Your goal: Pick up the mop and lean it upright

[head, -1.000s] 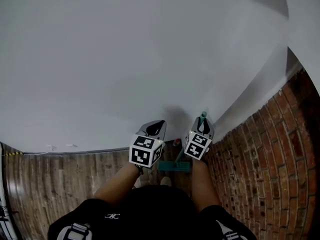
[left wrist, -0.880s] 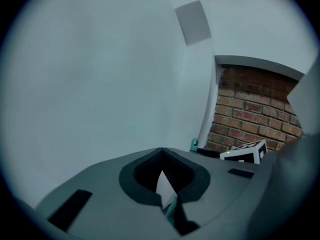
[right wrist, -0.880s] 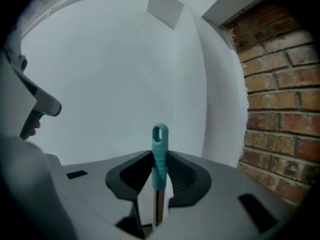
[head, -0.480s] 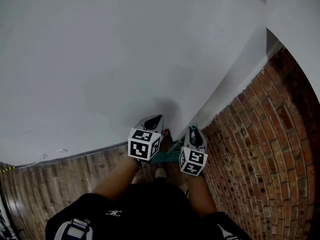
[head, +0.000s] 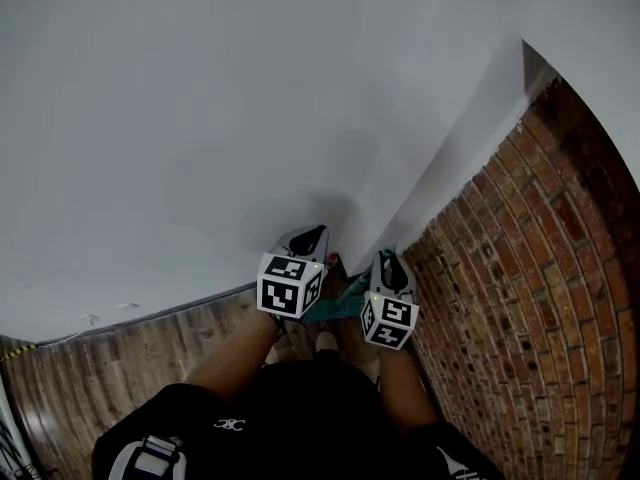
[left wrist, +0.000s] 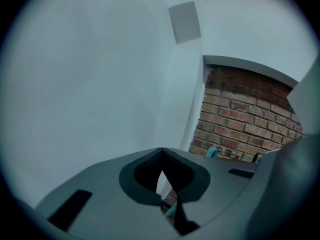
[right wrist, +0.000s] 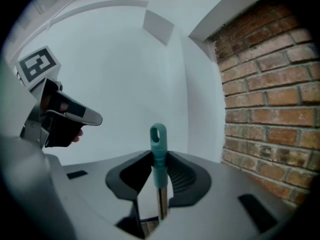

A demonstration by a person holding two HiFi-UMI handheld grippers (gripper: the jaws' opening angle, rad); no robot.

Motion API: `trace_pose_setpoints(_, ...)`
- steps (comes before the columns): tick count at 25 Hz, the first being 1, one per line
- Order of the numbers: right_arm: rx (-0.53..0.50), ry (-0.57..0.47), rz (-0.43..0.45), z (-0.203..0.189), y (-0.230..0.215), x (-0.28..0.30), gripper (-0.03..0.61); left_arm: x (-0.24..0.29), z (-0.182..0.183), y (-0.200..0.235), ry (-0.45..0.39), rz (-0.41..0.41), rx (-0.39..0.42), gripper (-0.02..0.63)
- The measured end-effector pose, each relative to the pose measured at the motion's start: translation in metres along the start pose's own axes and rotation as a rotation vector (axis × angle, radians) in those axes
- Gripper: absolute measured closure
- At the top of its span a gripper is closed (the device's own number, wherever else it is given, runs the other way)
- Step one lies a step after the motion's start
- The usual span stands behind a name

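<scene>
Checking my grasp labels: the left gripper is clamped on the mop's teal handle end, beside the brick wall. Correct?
No: the right gripper is the one clamped on the mop's teal handle end, beside the brick wall, as the right gripper view shows.

A plain white wall (head: 200, 118) meets a red brick wall (head: 520, 298) in a corner. Below lies a wooden plank floor (head: 130, 358), with a thin cable (head: 50, 338) along the white wall's base. 1 grey square panel (left wrist: 184, 21) sits high up.
</scene>
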State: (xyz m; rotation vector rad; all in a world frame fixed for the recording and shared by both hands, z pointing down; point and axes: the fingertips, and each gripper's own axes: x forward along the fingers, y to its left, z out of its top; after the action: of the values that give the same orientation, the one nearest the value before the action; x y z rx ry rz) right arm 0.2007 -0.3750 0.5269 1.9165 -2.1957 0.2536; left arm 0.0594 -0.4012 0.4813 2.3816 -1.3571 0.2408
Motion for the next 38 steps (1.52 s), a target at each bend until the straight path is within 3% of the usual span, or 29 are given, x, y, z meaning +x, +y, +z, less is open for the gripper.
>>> trace_pose_setpoints(10,-0.024,-0.001,0.041,0.006,0.008,0.031,0.471,-0.006,0.005,0.017,-0.019,0.050,-0.009,0.618)
trace_pose_setpoints(28,-0.033,0.057,0.083,0.025,-0.001,0.168,0.471,-0.039,0.008,0.062,-0.055,0.270,-0.024,0.618)
trace_pose_setpoints(38,-0.073,0.085,0.045,0.026,0.000,0.223,0.469,-0.052,0.004,0.074,-0.060,0.359,-0.063,0.618)
